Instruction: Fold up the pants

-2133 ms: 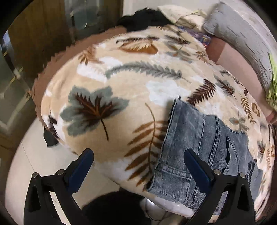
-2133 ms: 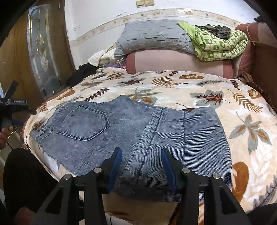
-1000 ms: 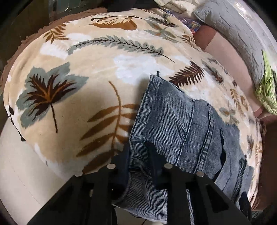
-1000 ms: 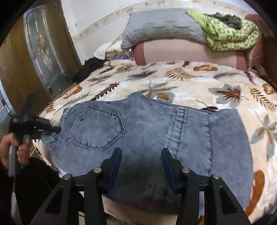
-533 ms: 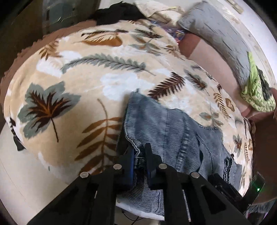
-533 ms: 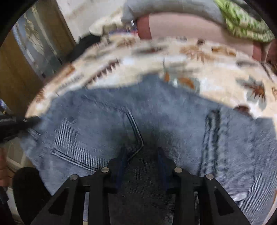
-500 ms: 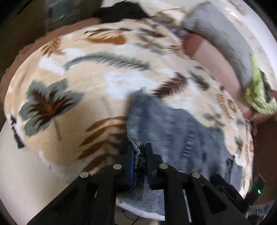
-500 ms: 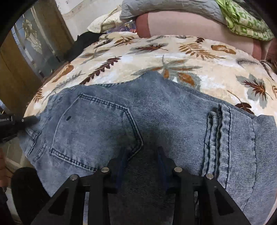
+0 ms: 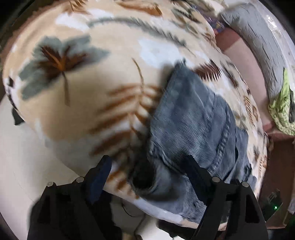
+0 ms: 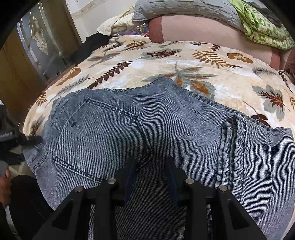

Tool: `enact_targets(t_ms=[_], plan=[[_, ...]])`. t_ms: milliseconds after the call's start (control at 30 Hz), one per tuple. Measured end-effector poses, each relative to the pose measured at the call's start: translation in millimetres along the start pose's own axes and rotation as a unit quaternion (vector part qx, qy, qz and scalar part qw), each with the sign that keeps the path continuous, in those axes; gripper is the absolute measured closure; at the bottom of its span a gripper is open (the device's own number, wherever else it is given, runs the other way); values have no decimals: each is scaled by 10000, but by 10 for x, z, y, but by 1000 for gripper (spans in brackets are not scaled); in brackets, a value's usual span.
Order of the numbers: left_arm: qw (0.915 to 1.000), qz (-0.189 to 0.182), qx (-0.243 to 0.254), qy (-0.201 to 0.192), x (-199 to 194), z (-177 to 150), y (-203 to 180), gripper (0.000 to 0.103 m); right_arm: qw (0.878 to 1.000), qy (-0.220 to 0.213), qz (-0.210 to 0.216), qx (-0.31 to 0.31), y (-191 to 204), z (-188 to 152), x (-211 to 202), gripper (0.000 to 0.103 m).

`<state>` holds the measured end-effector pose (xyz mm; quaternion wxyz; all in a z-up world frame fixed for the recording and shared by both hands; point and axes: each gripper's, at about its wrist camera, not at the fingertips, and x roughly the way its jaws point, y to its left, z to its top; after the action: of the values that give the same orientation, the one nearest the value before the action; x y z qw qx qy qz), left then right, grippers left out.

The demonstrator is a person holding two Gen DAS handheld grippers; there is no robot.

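Grey-blue denim pants (image 10: 166, 125) lie folded on the leaf-print blanket (image 10: 166, 61), back pocket up, near the bed's front edge. In the left wrist view the pants (image 9: 193, 118) show their waistband end, with the corner drooping over the bed edge. My left gripper (image 9: 147, 166) is open, its fingers spread on either side of that waistband corner; it also shows at the left edge of the right wrist view (image 10: 31, 140). My right gripper (image 10: 151, 166) rests low on the pants beside the pocket, jaws partly apart with denim between and under them; no clear pinch shows.
A pink headboard (image 10: 212, 27) with a grey pillow (image 10: 184, 9) and a green cloth (image 10: 261, 24) lies at the back. A wooden door with glass (image 10: 36, 48) is left. Dark clothing (image 10: 88, 46) lies at the far corner. Pale floor (image 9: 27, 157) is below the bed.
My left gripper, shut on the waistband corner half a second ago, has opened and let the corner go. My right gripper stays pressed on the pants by the pocket.
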<state>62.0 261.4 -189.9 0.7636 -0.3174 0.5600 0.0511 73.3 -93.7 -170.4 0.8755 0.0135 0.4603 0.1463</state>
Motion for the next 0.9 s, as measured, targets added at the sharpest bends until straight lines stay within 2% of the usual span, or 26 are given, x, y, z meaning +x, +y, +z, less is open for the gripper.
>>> enact_targets(t_ms=[67, 100, 133, 167, 200, 233, 333, 467, 600, 700, 733, 800, 900], plan=[[9999, -120, -76, 16, 22, -27, -7, 23, 10000, 1, 3, -11, -6, -4, -2, 66], [9999, -151, -54, -10, 12, -21, -22, 29, 10000, 2, 7, -12, -11, -6, -3, 66], [9997, -220, 13, -39, -6, -19, -44, 45, 10000, 1, 7, -11, -9, -8, -3, 66], [9997, -230, 80, -68, -22, -19, -68, 57, 10000, 1, 9, -7, -8, -11, -4, 66], [9997, -199, 133, -101, -35, -15, -96, 63, 10000, 3, 13, 1, -10, -11, -3, 66], [9995, -243, 173, -123, -47, -8, -104, 74, 10000, 6, 11, 7, -9, -13, -3, 66], [9992, -386, 67, -109, -56, 12, -85, 78, 10000, 23, 41, 46, -16, -8, -9, 66], [9983, -452, 248, -254, -142, 14, -141, 82, 9992, -19, 285, 283, -78, 16, -46, 66], [9963, -558, 457, -470, -333, -12, -281, 83, 9985, -280, 396, 249, -34, 66, -122, 66], [9931, -612, 735, -673, -485, -58, -449, 83, 9985, -416, 319, 156, 41, 141, -141, 73], [9922, -603, 818, -727, -531, -75, -492, 83, 9990, -362, 243, 132, 59, 163, -103, 75], [9903, -559, 969, -824, -588, -104, -584, 83, 10000, 25, -1, -35, 94, 182, 100, 75], [9875, -446, 1188, -932, -602, -136, -770, 83, 9997, -26, -36, -230, 118, 181, 105, 75]])
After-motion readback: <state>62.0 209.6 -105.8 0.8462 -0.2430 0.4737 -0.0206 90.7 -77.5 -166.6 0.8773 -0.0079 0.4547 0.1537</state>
